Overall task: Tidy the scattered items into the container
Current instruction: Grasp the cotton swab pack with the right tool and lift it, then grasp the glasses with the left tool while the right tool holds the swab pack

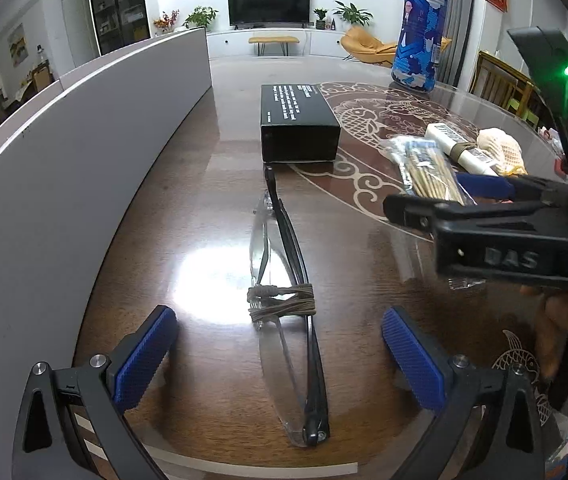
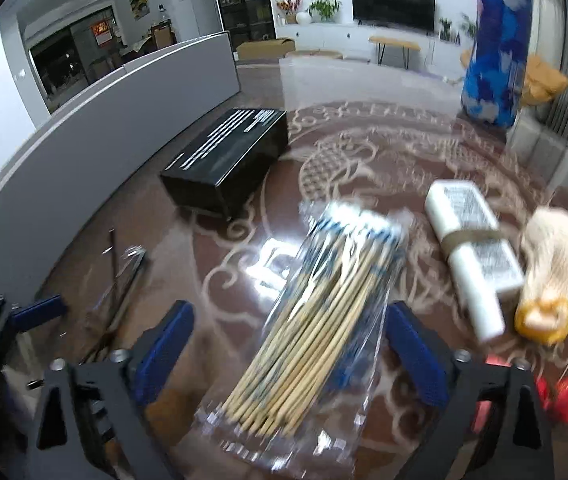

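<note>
While both grippers hang over the glossy patterned table point(image 1: 212, 184), I see each one straddling an item without pressing it.

With the black box point(image 1: 300, 124) as my landmark: my left gripper point(image 1: 280, 354) stands wide, and folded glasses point(image 1: 284, 312) bound with twine lie between its blue pads point(image 1: 142, 360), untouched, their far tip just short of the box's near face. My right gripper point(image 2: 288, 356) is spread around a clear packet of bamboo skewers point(image 2: 316, 320), which lies right of the box and nearer me; the pads point(image 2: 416, 356) sit beside the wrap without squeezing it. Farther right of the box lie a white banded bundle point(image 2: 472, 240) and a cream mesh pouch point(image 2: 552, 268), and behind it to the right stands a tall blue patterned cylinder point(image 1: 420, 28). A long grey wall point(image 1: 84, 152) runs along the box's left.
</note>
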### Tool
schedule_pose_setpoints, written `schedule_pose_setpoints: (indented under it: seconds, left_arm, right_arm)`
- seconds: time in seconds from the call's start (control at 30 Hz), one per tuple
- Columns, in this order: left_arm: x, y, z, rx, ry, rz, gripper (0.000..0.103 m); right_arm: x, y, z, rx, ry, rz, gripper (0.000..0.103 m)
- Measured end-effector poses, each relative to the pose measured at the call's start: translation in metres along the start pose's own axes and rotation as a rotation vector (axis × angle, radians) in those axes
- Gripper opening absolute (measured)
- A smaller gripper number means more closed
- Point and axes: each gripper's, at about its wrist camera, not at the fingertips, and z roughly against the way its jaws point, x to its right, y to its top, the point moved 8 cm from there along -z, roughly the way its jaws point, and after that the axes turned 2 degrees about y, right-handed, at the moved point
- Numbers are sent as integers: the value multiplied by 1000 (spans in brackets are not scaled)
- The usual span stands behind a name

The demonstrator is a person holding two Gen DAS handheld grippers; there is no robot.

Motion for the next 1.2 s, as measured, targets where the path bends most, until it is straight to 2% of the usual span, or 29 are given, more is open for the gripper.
schedule_pose_setpoints:
  seconds: [0.07, 0.17, 0.2, 0.3, 0.43, 0.63, 0.83, 1.1, 1.17, 1.2]
  left_arm:
    - [0, 0, 0, 0, 0, 0, 103]
    - [0, 0, 0, 0, -1, -2, 103]
    - [0, 0, 1, 0, -2, -3, 103]
    - [0, 0, 1, 0, -3, -3, 103]
    - [0, 0, 1, 0, -2, -3, 103]
    - [0, 0, 1, 0, -2, -3, 103]
    - [-1, 0, 0, 0, -3, -3, 103]
    - [-1, 0, -1, -1, -3, -3, 103]
    - [-1, 0, 0, -5, -7, -5, 103]
    - [-1, 0, 0, -14, -14, -10, 103]
  right_arm:
    - [6, 2, 0, 9, -21, 17, 63]
    - [17, 1, 4, 19, -13, 23, 47]
    - [19, -2, 9, 19, -11, 25, 46]
    - [26, -13, 18, 15, -3, 48, 46]
    - [36, -44, 42, 15, 1, 79, 46]
    - [57, -78, 70, 15, -18, 64, 47]
    - [58, -81, 74, 9, -26, 60, 58]
    - [57, -82, 74, 6, -30, 63, 61]
    - [58, -82, 73, 2, -28, 57, 71]
    - [58, -82, 73, 0, -25, 55, 72]
